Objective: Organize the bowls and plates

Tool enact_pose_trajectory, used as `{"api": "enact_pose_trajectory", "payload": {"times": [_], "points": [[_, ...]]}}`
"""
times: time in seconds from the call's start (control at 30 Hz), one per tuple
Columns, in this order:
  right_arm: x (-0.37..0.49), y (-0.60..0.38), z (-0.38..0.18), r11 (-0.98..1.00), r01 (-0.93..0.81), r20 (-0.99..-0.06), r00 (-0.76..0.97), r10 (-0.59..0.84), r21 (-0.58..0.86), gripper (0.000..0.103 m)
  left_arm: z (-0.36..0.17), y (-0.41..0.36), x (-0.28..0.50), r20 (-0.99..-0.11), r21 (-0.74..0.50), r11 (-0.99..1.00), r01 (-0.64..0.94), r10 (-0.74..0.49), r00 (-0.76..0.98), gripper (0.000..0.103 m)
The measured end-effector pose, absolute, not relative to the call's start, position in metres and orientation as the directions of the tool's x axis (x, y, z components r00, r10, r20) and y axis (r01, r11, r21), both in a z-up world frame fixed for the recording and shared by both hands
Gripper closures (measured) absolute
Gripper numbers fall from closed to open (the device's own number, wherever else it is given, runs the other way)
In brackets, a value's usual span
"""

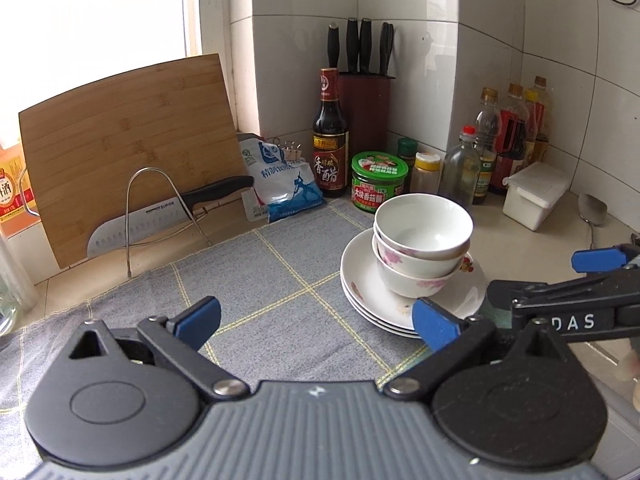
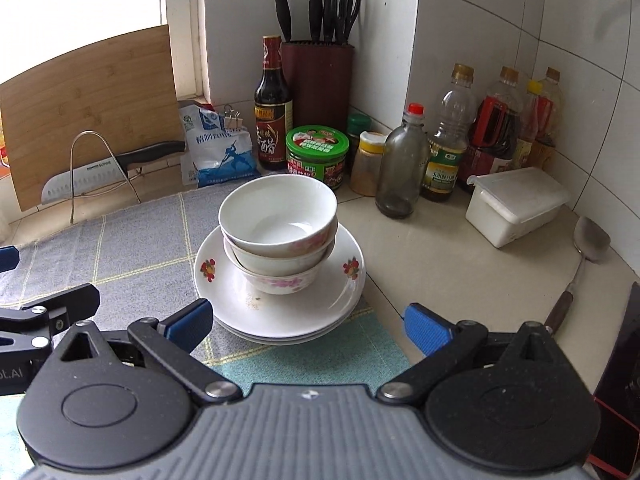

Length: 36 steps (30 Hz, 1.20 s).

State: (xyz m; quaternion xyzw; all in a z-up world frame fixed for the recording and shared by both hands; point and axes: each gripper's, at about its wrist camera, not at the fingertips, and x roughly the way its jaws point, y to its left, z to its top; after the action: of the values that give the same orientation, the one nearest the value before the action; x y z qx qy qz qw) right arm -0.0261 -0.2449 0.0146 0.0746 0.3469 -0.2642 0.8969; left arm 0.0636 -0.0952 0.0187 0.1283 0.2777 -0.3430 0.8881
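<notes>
Two white floral bowls point(image 2: 279, 236) sat nested one inside the other on a stack of white plates point(image 2: 224, 280), apparently three, though the rims were hard to count. The stack rested at the right edge of a grey checked cloth point(image 1: 256, 280) spread over the kitchen counter point(image 2: 440, 264).

The right gripper point(image 2: 306, 326) hung just in front of the plates, its blue-padded fingers spread wide and grasping nothing; the near rim of the stack lay between and slightly beyond the fingertips, not touching them. The left gripper point(image 1: 316, 324) was likewise released and empty, held over the cloth with the dishes ahead and to its right, near its right pad.

Behind the dishes stood a green-lidded sauce jar point(image 2: 317, 156), a dark vinegar bottle point(image 2: 273, 108) and a knife block point(image 2: 318, 80). A bamboo cutting board point(image 1: 128, 152) leaned at the left behind a wire rack holding a Supor knife point(image 1: 160, 220).
</notes>
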Motion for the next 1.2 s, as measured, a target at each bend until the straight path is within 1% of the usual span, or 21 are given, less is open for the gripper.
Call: {"api": "enact_pose_trajectory", "payload": {"times": [0.23,0.37,1.2], "points": [[-0.035,-0.225,0.037,0.838,0.541,-0.588,0.655,-0.474,-0.073,0.000,0.034,-0.087,0.061,-0.551,0.037,0.733,0.679,-0.552,0.626,0.001],[-0.036,-0.222,0.041,0.838,0.540,-0.572,0.664,-0.481,-0.077,0.000,0.036,-0.087,0.061,-0.549,0.039,0.739,0.672,-0.546,0.633,0.001],[-0.040,-0.231,0.037,0.832,0.547,-0.582,0.648,-0.492,-0.094,0.000,0.031,-0.099,0.059,-0.582,0.019,0.747,0.664,-0.532,0.615,0.001]]}}
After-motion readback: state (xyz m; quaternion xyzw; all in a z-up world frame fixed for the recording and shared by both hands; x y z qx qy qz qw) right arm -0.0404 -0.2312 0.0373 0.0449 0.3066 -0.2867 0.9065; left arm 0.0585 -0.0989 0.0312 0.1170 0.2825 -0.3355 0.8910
